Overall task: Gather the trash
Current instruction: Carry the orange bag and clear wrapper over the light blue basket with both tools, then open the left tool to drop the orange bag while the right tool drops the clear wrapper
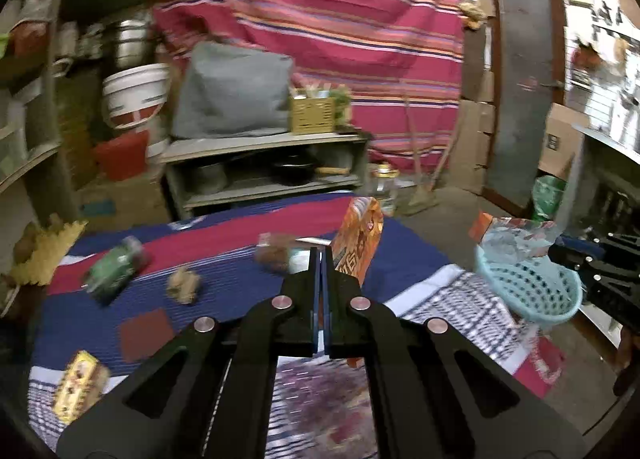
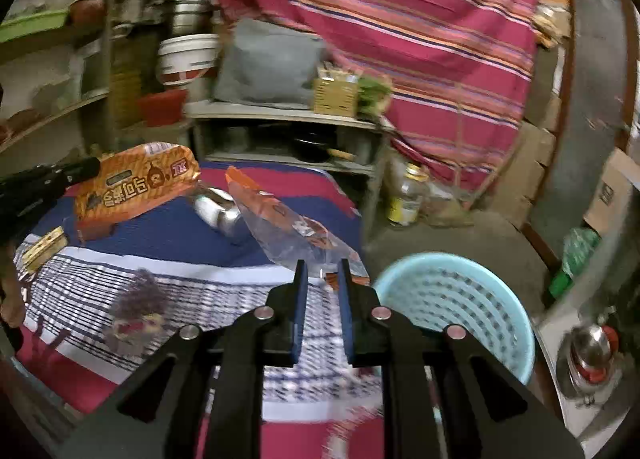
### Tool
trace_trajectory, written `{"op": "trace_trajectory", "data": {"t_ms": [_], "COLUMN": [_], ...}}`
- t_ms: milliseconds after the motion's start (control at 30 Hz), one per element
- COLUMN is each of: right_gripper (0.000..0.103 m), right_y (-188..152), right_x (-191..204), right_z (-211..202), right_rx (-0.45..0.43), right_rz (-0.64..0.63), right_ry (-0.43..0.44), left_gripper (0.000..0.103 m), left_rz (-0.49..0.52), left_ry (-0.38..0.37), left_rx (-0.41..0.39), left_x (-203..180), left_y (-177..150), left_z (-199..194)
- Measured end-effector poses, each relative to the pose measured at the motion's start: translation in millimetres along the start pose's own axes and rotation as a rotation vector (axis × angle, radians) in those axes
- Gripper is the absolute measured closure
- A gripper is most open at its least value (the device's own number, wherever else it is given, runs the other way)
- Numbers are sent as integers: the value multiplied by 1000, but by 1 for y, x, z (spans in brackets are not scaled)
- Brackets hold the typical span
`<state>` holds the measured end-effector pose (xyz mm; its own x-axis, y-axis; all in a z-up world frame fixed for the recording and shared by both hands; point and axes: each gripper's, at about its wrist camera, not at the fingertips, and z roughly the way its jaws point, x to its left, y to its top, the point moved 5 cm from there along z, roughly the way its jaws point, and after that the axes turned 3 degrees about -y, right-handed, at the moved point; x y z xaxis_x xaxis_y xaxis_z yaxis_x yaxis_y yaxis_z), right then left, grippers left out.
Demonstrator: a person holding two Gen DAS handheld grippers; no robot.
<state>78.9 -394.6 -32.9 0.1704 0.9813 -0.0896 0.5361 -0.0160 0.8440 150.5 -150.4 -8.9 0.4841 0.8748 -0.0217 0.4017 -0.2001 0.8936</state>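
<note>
My left gripper (image 1: 321, 255) is shut on an orange snack bag (image 1: 358, 239), which stands up just right of its fingers above the striped cloth. The right wrist view shows that bag (image 2: 136, 187) hanging from the left gripper (image 2: 94, 166) at the left edge. My right gripper (image 2: 322, 271) pinches a clear plastic wrapper with orange print (image 2: 296, 227) between its narrow jaws. A light blue perforated basket (image 2: 500, 323) sits just right of it. In the left wrist view the wrapper (image 1: 516, 235) hangs over the basket (image 1: 532, 291), with the right gripper (image 1: 558, 249) behind it.
On the cloth-covered surface (image 1: 224, 299) lie a green can (image 1: 114, 267), crumpled brown paper (image 1: 184, 285), a brown lump (image 1: 276, 253), a yellow box (image 1: 78, 385), a silver wrapper (image 2: 218, 211) and a purple crumpled ball (image 2: 138, 311). A low shelf (image 1: 264, 163) stands behind it.
</note>
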Motion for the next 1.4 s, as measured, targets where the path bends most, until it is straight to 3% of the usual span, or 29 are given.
{"op": "trace_trajectory", "data": {"t_ms": [467, 900, 1100, 1167, 1200, 1233, 1300, 1400], "right_gripper": [88, 89, 89, 89, 89, 89, 89, 89], "right_y": [-54, -76, -83, -84, -84, -84, -83, -83], "right_x": [-125, -188, -202, -202, -202, -201, -199, -196], "right_z": [2, 12, 18, 20, 22, 23, 24, 26], "right_rx": [43, 52, 62, 65, 67, 68, 69, 73], "right_rz": [185, 283, 307, 304, 303, 302, 301, 299], "right_ry": [-175, -238, -233, -231, -229, -227, -224, -216], "left_gripper": [103, 103, 103, 99, 88, 68, 44, 41], "left_rz": [80, 115, 112, 103, 100, 96, 81, 64], "left_ry": [-182, -277, -290, -296, -292, -278, -251, -237], "left_rx": [28, 98, 136, 152, 161, 161, 138, 137], "left_x": [-138, -234, -251, -250, -247, -243, -234, -223], "left_y": [-4, -18, -25, -27, -27, -28, -27, -25], "left_z": [54, 113, 135, 139, 142, 142, 138, 134]}}
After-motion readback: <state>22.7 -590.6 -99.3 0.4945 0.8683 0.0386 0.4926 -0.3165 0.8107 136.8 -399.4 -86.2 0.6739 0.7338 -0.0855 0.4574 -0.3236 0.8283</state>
